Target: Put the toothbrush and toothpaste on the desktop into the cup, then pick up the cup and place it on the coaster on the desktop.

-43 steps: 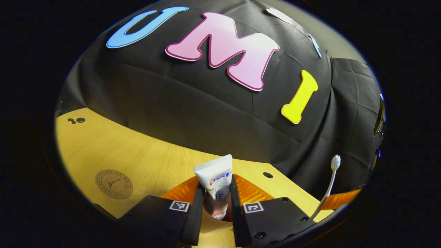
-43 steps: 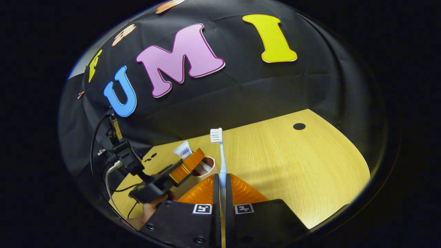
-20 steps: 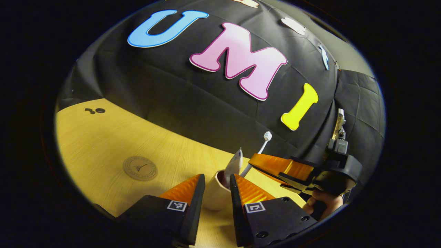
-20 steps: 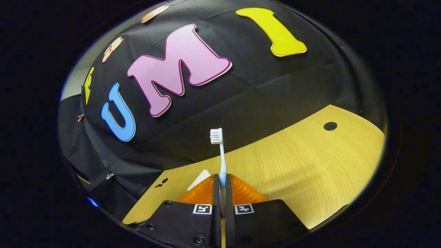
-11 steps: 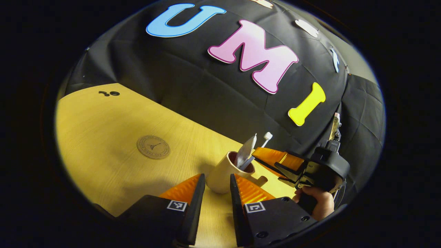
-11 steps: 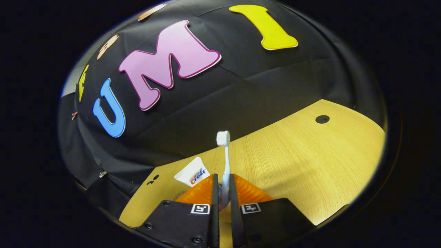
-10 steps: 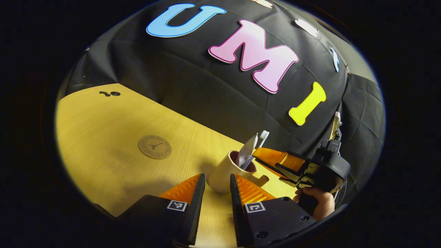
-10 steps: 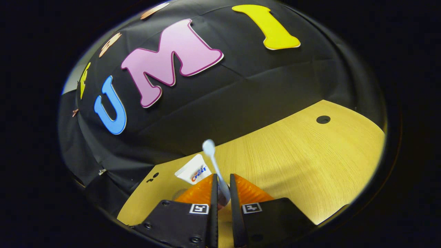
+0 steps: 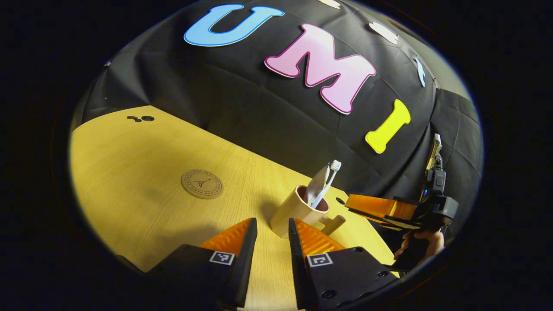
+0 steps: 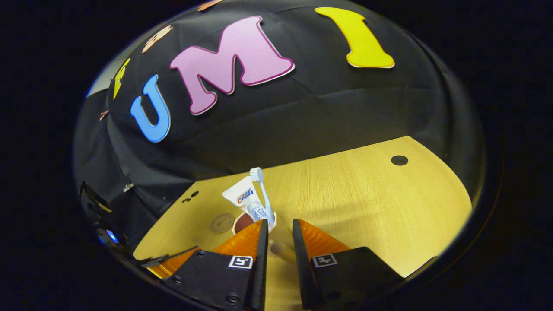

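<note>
Sitting in the cup (image 9: 298,209) now are both the toothpaste (image 9: 316,188) and the toothbrush (image 9: 328,181), leaning out over the rim, so the loading part looks done. Cup's on the desk (image 9: 142,172), coaster (image 9: 201,183) a bit off to its side. Left claw (image 9: 268,235) is open and empty right by the cup; right claw (image 10: 278,242) is open too, near the handle (image 10: 281,249). My worry: those two stick up tall, so a jerky lift or bumping them could tip the cup. Tube print looks like a brand logo, coaster stamp's too small to read.
</note>
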Motion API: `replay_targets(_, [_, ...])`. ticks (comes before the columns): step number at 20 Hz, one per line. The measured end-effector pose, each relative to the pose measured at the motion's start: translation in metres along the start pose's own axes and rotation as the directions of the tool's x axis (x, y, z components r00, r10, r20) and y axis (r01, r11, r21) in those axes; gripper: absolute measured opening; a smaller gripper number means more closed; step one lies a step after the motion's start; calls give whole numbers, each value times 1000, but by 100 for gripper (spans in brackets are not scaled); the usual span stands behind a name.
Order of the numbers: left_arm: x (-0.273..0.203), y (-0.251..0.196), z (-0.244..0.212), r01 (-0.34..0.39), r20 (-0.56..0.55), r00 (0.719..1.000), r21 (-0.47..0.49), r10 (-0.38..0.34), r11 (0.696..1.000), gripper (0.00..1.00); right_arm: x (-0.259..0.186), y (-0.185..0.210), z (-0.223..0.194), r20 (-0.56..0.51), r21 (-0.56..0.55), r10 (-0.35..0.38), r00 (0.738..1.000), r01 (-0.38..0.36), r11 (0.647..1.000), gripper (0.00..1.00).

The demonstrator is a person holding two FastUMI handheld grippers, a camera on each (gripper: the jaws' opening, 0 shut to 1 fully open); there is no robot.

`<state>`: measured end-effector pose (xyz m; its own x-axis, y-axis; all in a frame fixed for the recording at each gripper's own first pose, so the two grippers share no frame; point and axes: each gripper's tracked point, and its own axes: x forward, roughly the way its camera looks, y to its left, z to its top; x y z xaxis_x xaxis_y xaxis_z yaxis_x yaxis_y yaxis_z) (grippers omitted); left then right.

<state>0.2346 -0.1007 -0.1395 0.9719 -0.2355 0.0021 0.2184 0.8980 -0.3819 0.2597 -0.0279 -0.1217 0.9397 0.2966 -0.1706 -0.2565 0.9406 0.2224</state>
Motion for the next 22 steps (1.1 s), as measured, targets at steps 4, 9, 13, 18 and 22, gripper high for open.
replay_targets(4, [-2,4,-1,-2,-6,1000,7,2,1000,46,-11,0,-10,-151,-164,60,987,-85,983,41])
replay_targets(9, [-3,11,-10,-11,-20,1000,26,11,1000,46,-15,1,-27,-380,-311,31,924,-159,937,42])
replay_targets(13, [-5,14,-15,-16,-26,1000,14,17,1000,46,-11,-1,-40,-526,-334,9,850,-217,917,42])
replay_targets(18, [-8,21,-17,-25,-26,999,-6,25,1000,46,3,-3,-58,-595,-357,-20,803,-242,903,51])
replay_targets(22, [-9,26,-21,-32,-28,999,-17,31,999,46,17,-1,-68,-632,-392,-53,774,-260,882,44])
